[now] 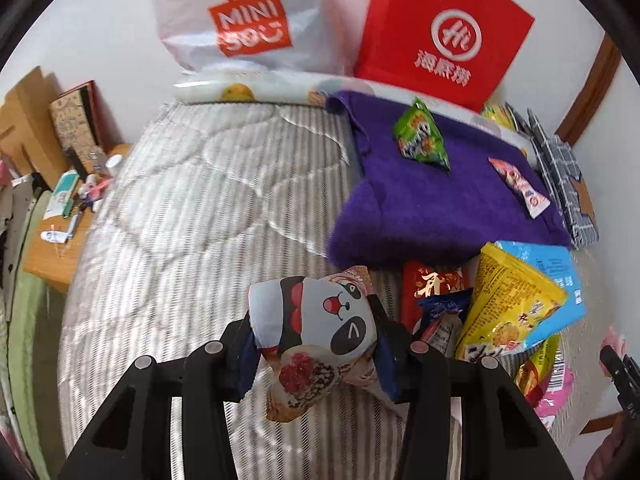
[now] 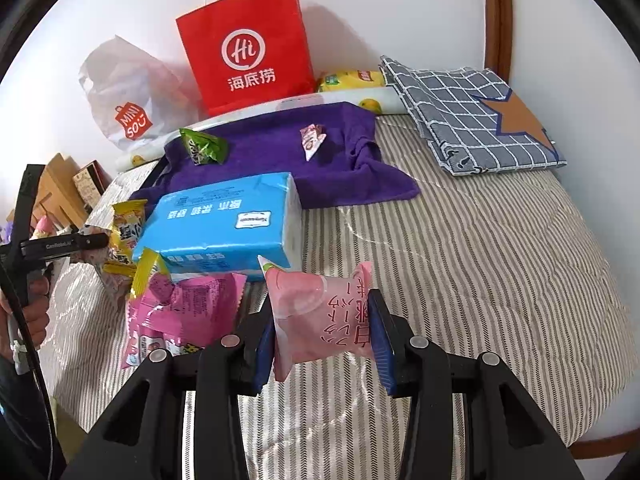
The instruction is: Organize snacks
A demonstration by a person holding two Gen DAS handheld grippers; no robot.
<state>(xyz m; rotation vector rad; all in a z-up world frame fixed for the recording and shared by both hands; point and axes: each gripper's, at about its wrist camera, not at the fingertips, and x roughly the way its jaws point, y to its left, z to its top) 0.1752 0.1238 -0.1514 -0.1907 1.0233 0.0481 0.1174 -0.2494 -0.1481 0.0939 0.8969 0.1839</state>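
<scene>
Striped bed (image 1: 180, 240) lies bare leftward; each hand-held gripper clenches a packet: panda (image 1: 320, 320), pink (image 2: 320, 312).

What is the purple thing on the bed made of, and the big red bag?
The purple cloth looks like soft, fuzzy fabric, maybe a towel: matte, nappy, lying in limp folds. The red bag looks like stiff matte paper: flat sides, sharp creases, thin white cord handles.

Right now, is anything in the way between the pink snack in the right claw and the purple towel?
Yes. The blue tissue pack lies on the bed between the pink snack, held in the right claw, and the purple towel. To its right, only bare striped bedding lies in between.
</scene>
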